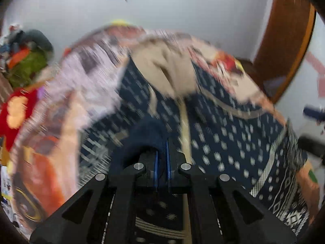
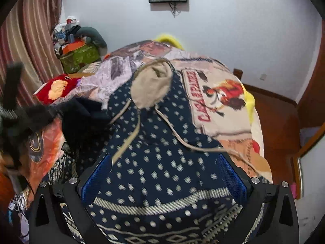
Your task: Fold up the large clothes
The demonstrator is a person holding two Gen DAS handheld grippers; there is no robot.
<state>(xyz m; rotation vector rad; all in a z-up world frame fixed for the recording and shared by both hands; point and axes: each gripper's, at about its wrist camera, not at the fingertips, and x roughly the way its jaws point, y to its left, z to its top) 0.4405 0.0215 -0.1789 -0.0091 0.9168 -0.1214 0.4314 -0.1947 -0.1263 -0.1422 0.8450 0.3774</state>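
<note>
A large navy hoodie [image 2: 162,158] with white dots, patterned bands and a beige-lined hood [image 2: 151,87] lies spread on the bed; it also shows in the left wrist view [image 1: 223,134], which is blurred. My left gripper [image 1: 161,148] is shut on a dark navy fold of the hoodie [image 1: 146,136], likely a sleeve. My right gripper [image 2: 164,168] is open above the hoodie's front, its blue pads [image 2: 231,174] wide apart and holding nothing. The left gripper appears as a dark blur at the left of the right wrist view [image 2: 16,109].
The bed carries a printed blanket [image 2: 219,97] with a rooster picture. A red plush toy [image 2: 54,89] and a pile of boxes and clutter [image 2: 77,46] sit at the far left by a striped curtain [image 2: 26,46]. A wooden floor [image 2: 278,118] and door frame are on the right.
</note>
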